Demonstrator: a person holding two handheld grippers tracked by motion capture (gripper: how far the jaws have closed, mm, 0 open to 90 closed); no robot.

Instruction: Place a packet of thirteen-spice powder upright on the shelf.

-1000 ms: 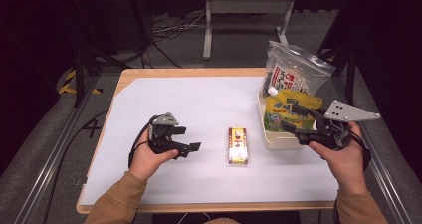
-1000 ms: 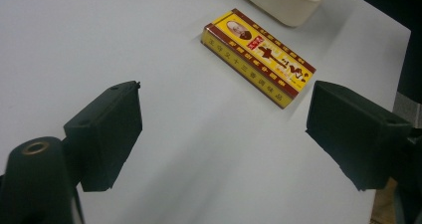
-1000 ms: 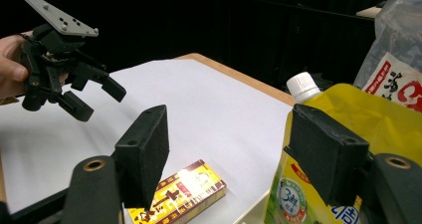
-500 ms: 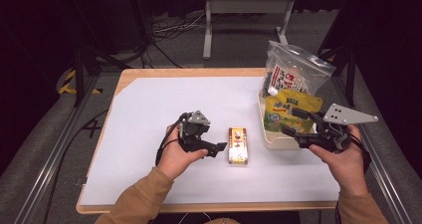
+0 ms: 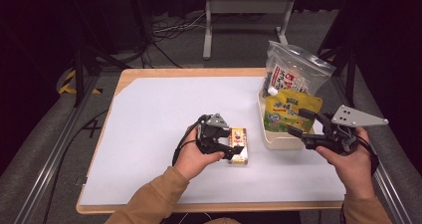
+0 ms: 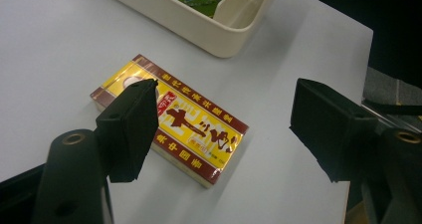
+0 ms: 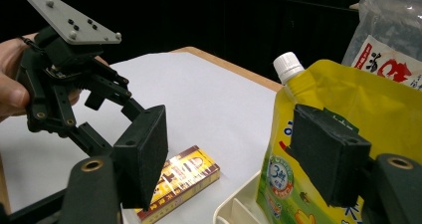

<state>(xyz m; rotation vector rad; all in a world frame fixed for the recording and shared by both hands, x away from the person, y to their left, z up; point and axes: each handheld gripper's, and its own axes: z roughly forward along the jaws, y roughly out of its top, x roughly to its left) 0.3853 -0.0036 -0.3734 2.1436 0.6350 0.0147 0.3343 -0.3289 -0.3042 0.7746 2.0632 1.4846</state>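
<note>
A flat yellow and red box [image 5: 239, 145] lies on the white table top [image 5: 159, 114]. My left gripper [image 5: 235, 149] hovers just over the box's left side. In the left gripper view one pad overlaps the near end of the box [image 6: 199, 129] and the other stands well off it to the right. The jaws have just been closing a little, and the pads do not press on the box. My right gripper [image 5: 296, 122] is open beside a yellow spouted pouch [image 5: 291, 109] that stands in a cream tray [image 5: 278, 140]. Nothing is between its pads.
A clear bag holding a white and red packet [image 5: 294, 69] stands in the far end of the tray. In the right gripper view the pouch [image 7: 348, 99] rises just behind the right pad. The table's wooden edge [image 5: 209, 207] runs close to the person.
The left hand has moved right across the table to the box, and its jaws have narrowed slightly. The right hand has stayed by the tray.
</note>
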